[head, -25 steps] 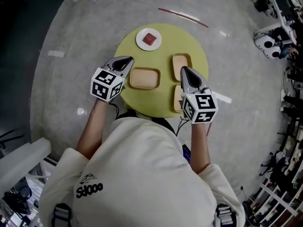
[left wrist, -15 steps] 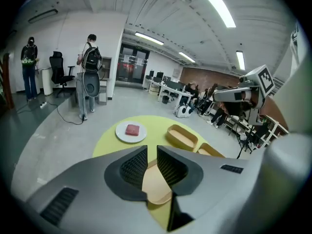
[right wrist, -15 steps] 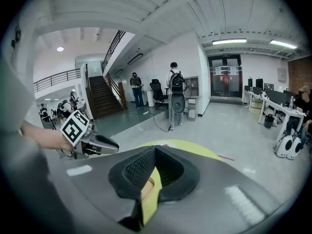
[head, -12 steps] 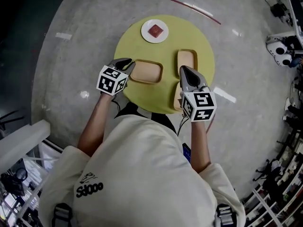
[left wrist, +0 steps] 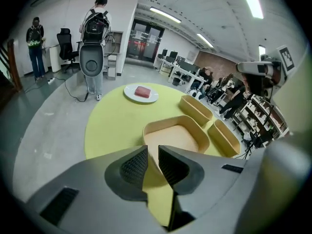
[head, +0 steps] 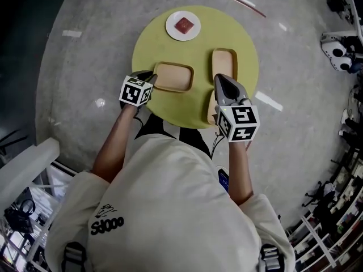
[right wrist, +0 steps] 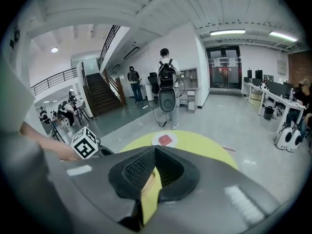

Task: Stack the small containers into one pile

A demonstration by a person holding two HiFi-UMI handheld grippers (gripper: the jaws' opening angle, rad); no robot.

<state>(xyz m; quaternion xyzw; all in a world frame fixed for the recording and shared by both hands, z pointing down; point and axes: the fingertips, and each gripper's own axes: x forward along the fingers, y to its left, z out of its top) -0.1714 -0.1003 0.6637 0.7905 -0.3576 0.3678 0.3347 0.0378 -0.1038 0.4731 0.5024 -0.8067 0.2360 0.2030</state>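
The left forearm point(head: 110, 149) and the right forearm point(head: 239, 171) were extended forward from cream sleeves, and a gripper was held in each hand. The left gripper point(head: 150, 76) was positioned at the near left edge of the desk point(head: 198, 52), with its marker cube turned upward. Its jaws were being opened; a narrow gap was seen between the ribbed pads point(left wrist: 134, 165), and nothing was clamped there. The right gripper point(head: 219, 79) was held over the near right edge of the desk, pointed away from the body. Its jaws were closed together at the tips, with nothing gripped. The two grippers were set well apart.
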